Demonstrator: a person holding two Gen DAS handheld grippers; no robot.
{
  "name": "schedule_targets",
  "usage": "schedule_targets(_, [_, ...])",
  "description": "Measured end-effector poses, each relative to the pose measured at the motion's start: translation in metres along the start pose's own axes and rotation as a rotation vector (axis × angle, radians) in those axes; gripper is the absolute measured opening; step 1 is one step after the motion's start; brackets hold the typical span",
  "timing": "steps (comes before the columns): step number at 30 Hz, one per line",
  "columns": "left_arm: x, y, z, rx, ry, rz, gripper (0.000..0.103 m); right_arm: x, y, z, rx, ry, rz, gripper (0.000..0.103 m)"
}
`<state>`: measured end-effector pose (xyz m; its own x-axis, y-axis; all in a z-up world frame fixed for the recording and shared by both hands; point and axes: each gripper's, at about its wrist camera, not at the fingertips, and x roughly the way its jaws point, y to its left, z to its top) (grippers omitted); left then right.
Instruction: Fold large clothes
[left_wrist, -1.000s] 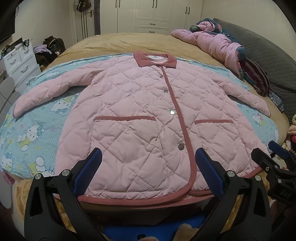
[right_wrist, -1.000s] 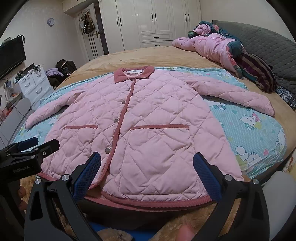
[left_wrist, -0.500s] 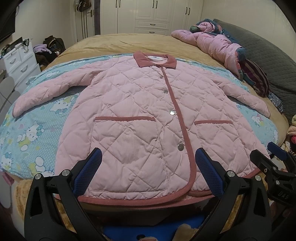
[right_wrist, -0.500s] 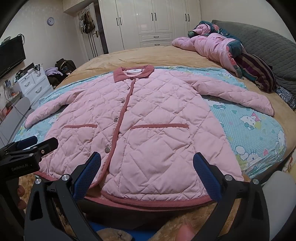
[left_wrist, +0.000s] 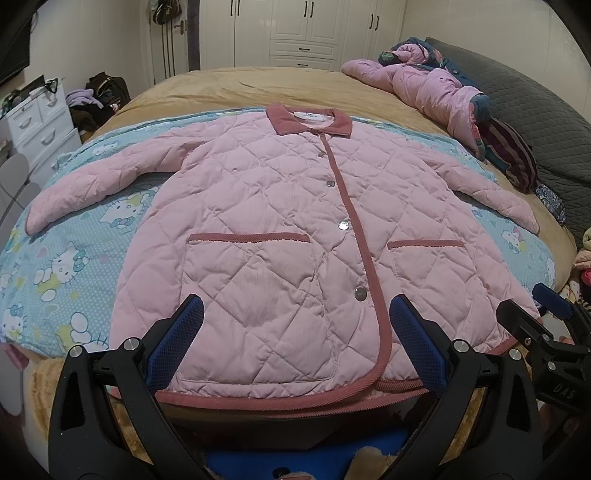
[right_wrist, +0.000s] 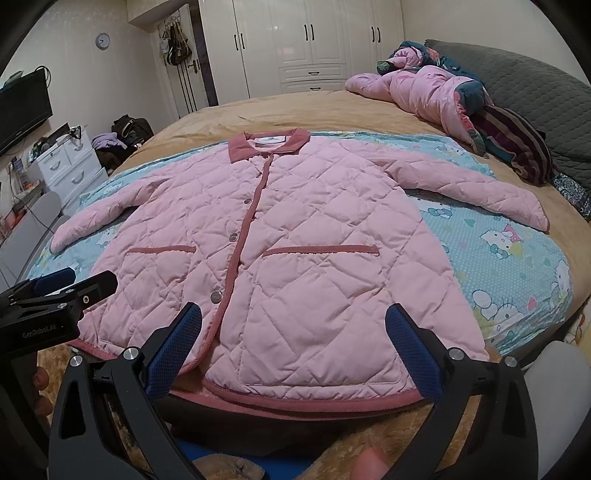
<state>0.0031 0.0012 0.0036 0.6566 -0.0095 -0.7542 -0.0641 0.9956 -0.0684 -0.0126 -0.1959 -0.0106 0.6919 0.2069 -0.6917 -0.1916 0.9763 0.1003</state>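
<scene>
A large pink quilted jacket (left_wrist: 280, 229) with a dark pink collar, trim and snap buttons lies flat and face up on the bed, sleeves spread to both sides; it also shows in the right wrist view (right_wrist: 295, 258). My left gripper (left_wrist: 295, 321) is open and empty, hovering just above the jacket's hem on its left half. My right gripper (right_wrist: 293, 325) is open and empty above the hem on the right half. Each gripper shows at the edge of the other's view: the right one (left_wrist: 546, 314), the left one (right_wrist: 62, 284).
The jacket rests on a light blue Hello Kitty sheet (left_wrist: 66, 258) over a tan blanket (left_wrist: 258, 85). A crumpled pink garment (left_wrist: 428, 88) and a striped cloth (left_wrist: 513, 155) lie at the far right beside a grey headboard. A white drawer unit (left_wrist: 40, 125) stands left.
Both grippers stay open and nearly still. The views have shifted only slightly toward the jacket's hem.
</scene>
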Motion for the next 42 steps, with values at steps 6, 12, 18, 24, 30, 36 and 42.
schedule_targets(6, [0.0,0.0,0.0,0.001,0.001,0.001,0.094,0.001,0.001,0.0,-0.002,0.002,-0.005,0.099])
schedule_targets(12, [0.001,0.0,0.0,0.001,0.006,0.0,0.094,0.003,0.001,0.0,-0.007,0.003,-0.009,0.099])
schedule_targets(18, [0.012,0.005,0.006,-0.004,0.022,0.004,0.094,0.007,-0.001,0.006,-0.004,0.002,-0.02,0.099])
schedule_targets(24, [0.023,0.01,0.02,-0.004,0.023,0.027,0.094,0.016,-0.005,0.029,-0.013,-0.004,-0.026,0.099])
schedule_targets(30, [0.034,0.021,0.046,-0.032,0.019,0.041,0.094,0.026,-0.01,0.057,-0.016,-0.01,-0.022,0.099])
schedule_targets(36, [0.047,0.032,0.073,-0.06,0.02,0.056,0.094,0.038,-0.013,0.087,-0.006,-0.009,-0.007,0.099])
schedule_targets(42, [0.053,0.038,0.104,-0.093,-0.004,0.062,0.094,0.049,-0.014,0.122,-0.012,-0.034,0.01,0.099])
